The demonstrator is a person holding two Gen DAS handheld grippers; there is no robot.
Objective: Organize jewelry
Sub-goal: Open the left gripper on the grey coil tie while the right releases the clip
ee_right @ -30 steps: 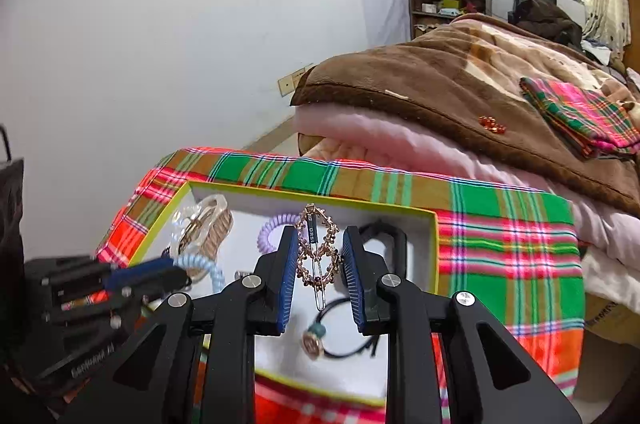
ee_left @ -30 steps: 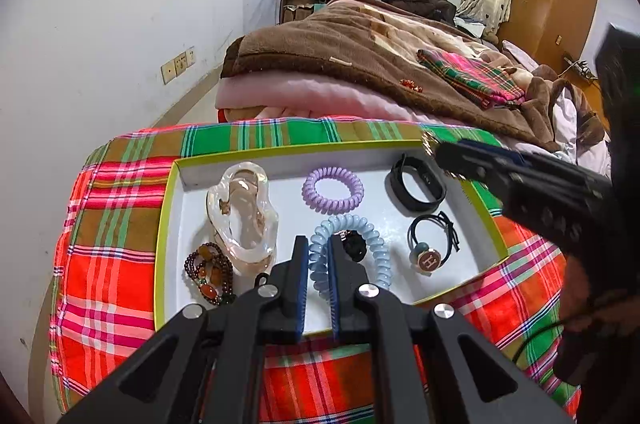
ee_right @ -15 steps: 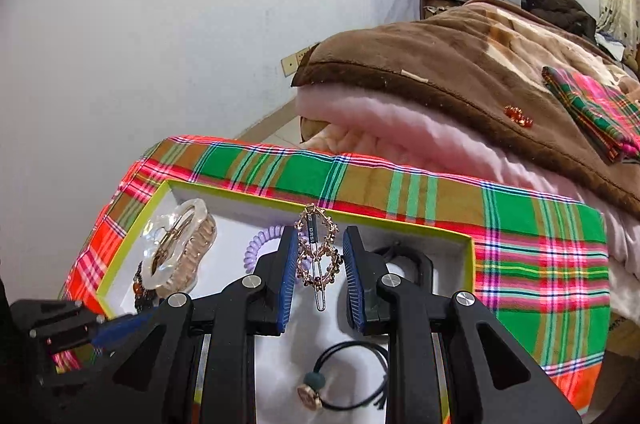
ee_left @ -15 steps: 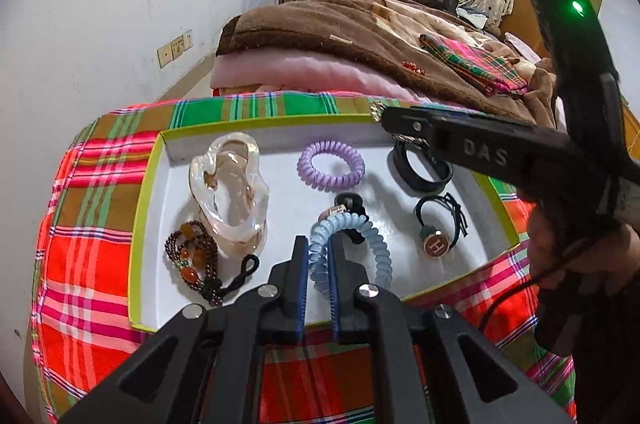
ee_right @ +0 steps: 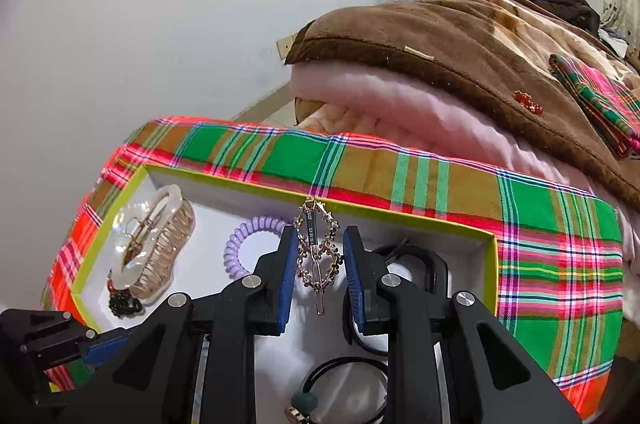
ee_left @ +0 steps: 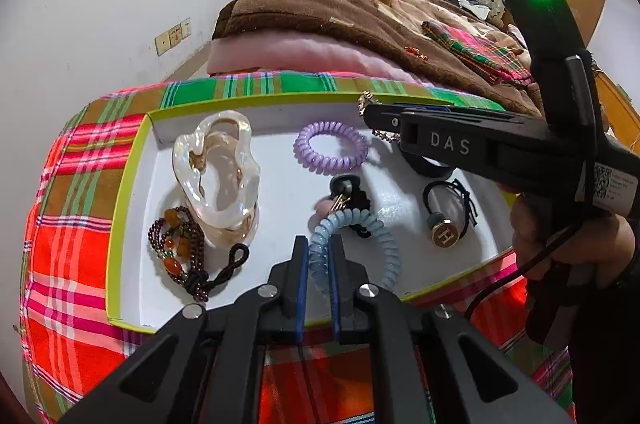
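A white tray with a yellow-green rim (ee_left: 132, 160) lies on a plaid cloth. My left gripper (ee_left: 318, 256) is shut on a light blue spiral hair tie (ee_left: 360, 232) at the tray's near edge. My right gripper (ee_right: 320, 260) is shut on a gold jewelled hair clip (ee_right: 316, 248) and holds it above the tray's far right part; it also shows in the left wrist view (ee_left: 368, 114). In the tray lie a clear claw clip (ee_left: 220, 176), a purple spiral tie (ee_left: 332, 148), a dark bead bracelet (ee_left: 180, 252) and a black elastic with an H charm (ee_left: 444, 220).
A black band (ee_right: 424, 264) lies under my right gripper. A small dark clip (ee_left: 344, 192) lies mid-tray. A bed with a brown blanket (ee_left: 360, 12) and pink quilt stands behind the table. A white wall is to the left.
My right gripper has carried the hair clip left and forward over the tray's far side. My left gripper has stayed shut on the blue tie, shifting slightly closer.
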